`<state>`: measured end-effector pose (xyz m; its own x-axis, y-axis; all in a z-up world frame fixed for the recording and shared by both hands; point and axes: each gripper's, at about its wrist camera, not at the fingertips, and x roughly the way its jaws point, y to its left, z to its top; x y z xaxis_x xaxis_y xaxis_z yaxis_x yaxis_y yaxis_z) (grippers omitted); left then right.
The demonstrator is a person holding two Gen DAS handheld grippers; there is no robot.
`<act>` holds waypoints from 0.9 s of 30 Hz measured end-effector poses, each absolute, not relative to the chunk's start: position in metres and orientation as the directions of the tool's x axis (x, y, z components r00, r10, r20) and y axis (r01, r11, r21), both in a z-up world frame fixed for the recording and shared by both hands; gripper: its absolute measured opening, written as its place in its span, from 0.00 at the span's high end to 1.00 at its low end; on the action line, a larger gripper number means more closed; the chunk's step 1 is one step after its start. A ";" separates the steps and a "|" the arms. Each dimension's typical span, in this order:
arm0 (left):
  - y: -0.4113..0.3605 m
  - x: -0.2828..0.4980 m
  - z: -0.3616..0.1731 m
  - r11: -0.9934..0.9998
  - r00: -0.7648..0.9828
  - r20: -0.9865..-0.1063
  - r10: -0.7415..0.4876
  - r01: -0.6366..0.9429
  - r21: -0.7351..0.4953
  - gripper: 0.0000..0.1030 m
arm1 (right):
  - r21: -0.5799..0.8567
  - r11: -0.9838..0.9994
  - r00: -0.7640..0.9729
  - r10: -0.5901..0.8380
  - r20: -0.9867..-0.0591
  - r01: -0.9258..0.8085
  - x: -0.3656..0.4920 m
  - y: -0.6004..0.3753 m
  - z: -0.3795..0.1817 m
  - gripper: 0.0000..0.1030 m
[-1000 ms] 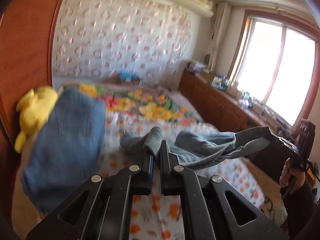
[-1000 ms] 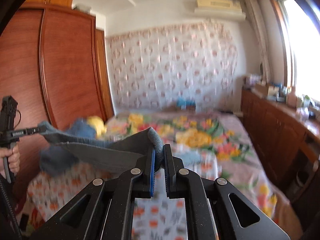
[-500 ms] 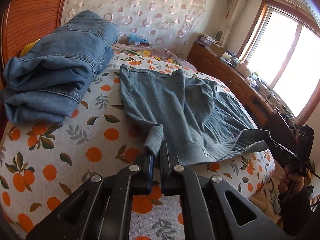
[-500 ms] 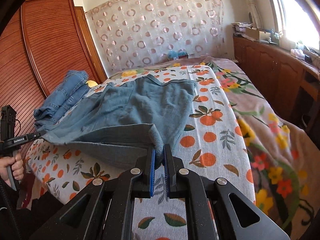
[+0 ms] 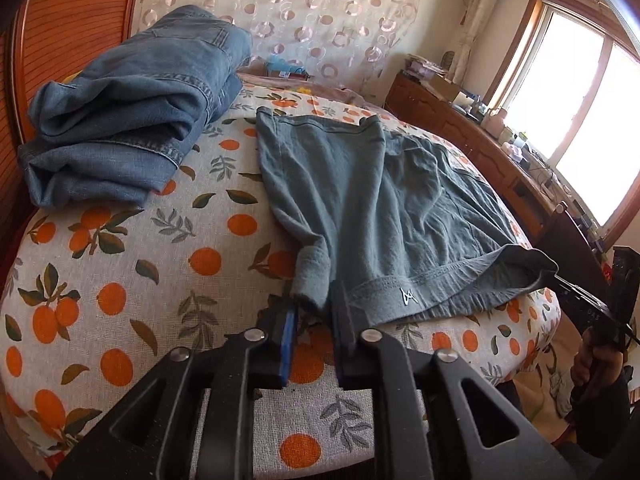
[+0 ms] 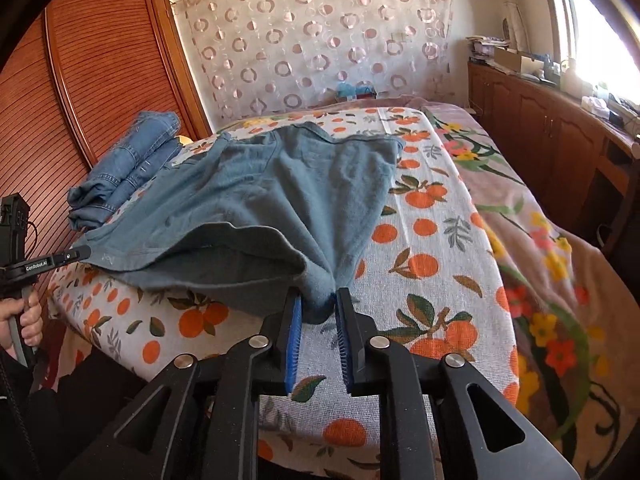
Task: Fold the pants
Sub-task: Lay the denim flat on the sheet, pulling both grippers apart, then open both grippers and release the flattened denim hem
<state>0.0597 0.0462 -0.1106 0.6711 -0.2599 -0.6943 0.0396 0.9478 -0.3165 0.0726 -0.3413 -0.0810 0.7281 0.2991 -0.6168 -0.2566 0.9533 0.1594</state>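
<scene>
Left wrist view first: your left tongs (image 5: 314, 312) have just been opening, and the waistband corner of the grey-blue pants (image 5: 372, 200) sits loose between the pads instead of being pinched. Same on the right wrist view, where the right tongs (image 6: 318, 312) have also just been opening, with the other waistband corner slumped in a narrow gap and the blue pads (image 6: 294, 336) not really pressing it. A second ago you had the pants stretched in the air between both hands; now they lie spread on the bed (image 5: 120, 280), waistband at the near edge and leg hems at the far end.

So the lay-down looks done to me, and the actual folding hasn't started. The near right corner is a bit lifted, so you'd probably want to smooth it before you regrip.

Containers: honestly none in play. The only other thing nearby is the folded blue jeans (image 5: 120, 112) piled at the far left, apart from the pants.
</scene>
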 end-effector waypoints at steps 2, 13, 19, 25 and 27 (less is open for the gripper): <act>0.048 0.058 -0.108 0.952 0.680 -0.690 -0.248 0.038 -0.305 0.73 | 0.138 0.954 0.739 0.295 -0.606 -0.268 0.069 -0.338 -0.076 0.76; 0.056 0.060 -0.111 0.957 0.677 -0.701 -0.224 0.018 -0.289 0.72 | 0.049 0.962 0.749 0.241 -0.617 -0.270 0.089 -0.324 -0.072 0.67; 0.054 0.062 -0.118 0.959 0.663 -0.715 -0.221 0.016 -0.282 0.71 | 0.014 0.959 0.688 0.212 -0.694 -0.282 0.115 -0.323 -0.080 0.67; 0.055 0.063 -0.123 0.960 0.656 -0.722 -0.220 0.014 -0.280 0.71 | 0.096 0.952 0.642 0.268 -0.718 -0.290 0.114 -0.328 -0.084 0.75; 0.054 0.063 -0.124 0.960 0.656 -0.722 -0.219 0.014 -0.278 0.71 | 0.104 0.949 0.637 0.278 -0.719 -0.297 0.111 -0.329 -0.083 0.84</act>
<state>0.0633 0.0543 -0.1237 0.6559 -0.2188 -0.7224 0.0142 0.9605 -0.2780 0.1115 -0.3286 -0.0832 0.6369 0.2782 -0.7190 -0.2971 0.9492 0.1042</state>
